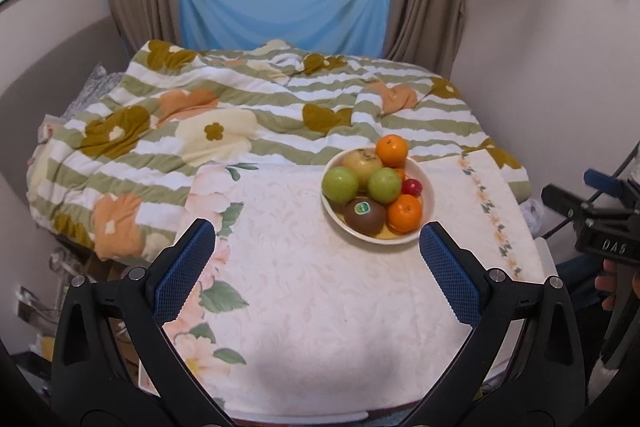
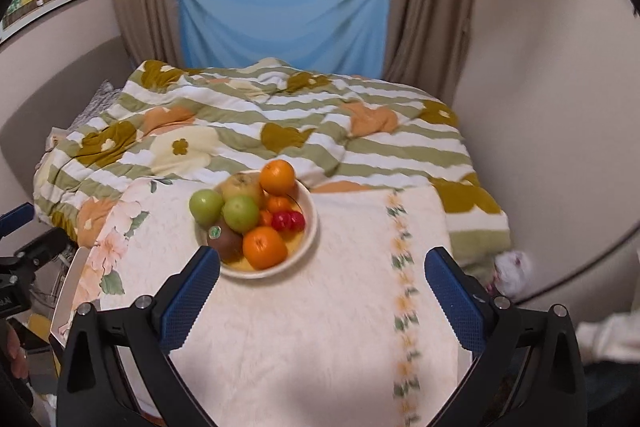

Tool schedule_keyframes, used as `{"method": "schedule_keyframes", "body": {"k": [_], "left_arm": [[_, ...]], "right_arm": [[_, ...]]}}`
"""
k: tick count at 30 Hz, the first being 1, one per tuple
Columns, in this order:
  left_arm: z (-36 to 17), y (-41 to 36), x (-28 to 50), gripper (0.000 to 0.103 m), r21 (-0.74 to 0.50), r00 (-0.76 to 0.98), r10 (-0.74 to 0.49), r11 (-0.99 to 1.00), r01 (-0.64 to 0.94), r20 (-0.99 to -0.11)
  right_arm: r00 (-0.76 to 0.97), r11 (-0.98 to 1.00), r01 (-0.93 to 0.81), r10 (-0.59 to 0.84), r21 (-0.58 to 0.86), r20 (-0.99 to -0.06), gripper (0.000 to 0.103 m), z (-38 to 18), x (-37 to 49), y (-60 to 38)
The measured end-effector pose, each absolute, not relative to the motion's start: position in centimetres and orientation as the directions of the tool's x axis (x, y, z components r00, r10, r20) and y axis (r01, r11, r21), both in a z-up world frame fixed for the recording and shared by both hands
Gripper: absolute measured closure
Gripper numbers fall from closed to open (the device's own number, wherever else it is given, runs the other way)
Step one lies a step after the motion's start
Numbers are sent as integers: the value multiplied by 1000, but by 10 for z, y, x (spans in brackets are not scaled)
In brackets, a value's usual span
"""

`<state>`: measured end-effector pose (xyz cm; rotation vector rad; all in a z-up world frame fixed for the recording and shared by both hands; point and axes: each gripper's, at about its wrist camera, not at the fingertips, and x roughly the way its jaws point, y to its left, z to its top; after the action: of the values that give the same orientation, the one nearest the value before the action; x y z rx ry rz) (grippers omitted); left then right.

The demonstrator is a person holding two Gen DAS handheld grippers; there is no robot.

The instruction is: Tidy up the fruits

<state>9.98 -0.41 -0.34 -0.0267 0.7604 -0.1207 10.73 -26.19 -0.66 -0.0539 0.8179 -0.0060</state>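
A cream bowl (image 1: 428, 205) of fruit sits on a table with a pale floral cloth (image 1: 312, 291). It holds two green apples (image 1: 340, 184), a yellow pear (image 1: 362, 163), a brown kiwi (image 1: 365, 214), oranges (image 1: 405, 213) and a small red fruit (image 1: 412, 187). The bowl also shows in the right wrist view (image 2: 310, 231), with the kiwi (image 2: 226, 241) and an orange (image 2: 265, 247) nearest. My left gripper (image 1: 318, 237) is open and empty, just short of the bowl. My right gripper (image 2: 322, 267) is open and empty, its left finger close to the bowl's near rim.
A bed with a green-striped floral quilt (image 1: 240, 123) lies right behind the table. Walls close in on both sides. The right gripper's body (image 1: 600, 227) shows at the right edge of the left wrist view. Clutter sits on the floor left of the table (image 1: 52, 291).
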Motion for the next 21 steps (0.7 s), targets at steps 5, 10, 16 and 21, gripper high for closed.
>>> {"method": "schedule_keyframes", "body": {"k": [5, 10, 16, 21], "left_arm": [[2, -7, 77, 0, -49, 735, -118, 992, 115, -668], [5, -5, 63, 0, -60, 745, -128, 991, 117, -654], [9, -5, 59, 0, -58, 756, -122, 992, 111, -643], [10, -8, 59, 0, -54, 758, -122, 992, 113, -641]], "right_arm": [[690, 998, 20, -55, -57, -721, 1, -4, 81, -261], [699, 998, 40, -66, -54, -712, 1, -3, 68, -264], [714, 998, 41, -65, -51, -697, 1, 0, 62, -262], [722, 998, 39, -60, -46, -690, 1, 2, 62, -263]]}}
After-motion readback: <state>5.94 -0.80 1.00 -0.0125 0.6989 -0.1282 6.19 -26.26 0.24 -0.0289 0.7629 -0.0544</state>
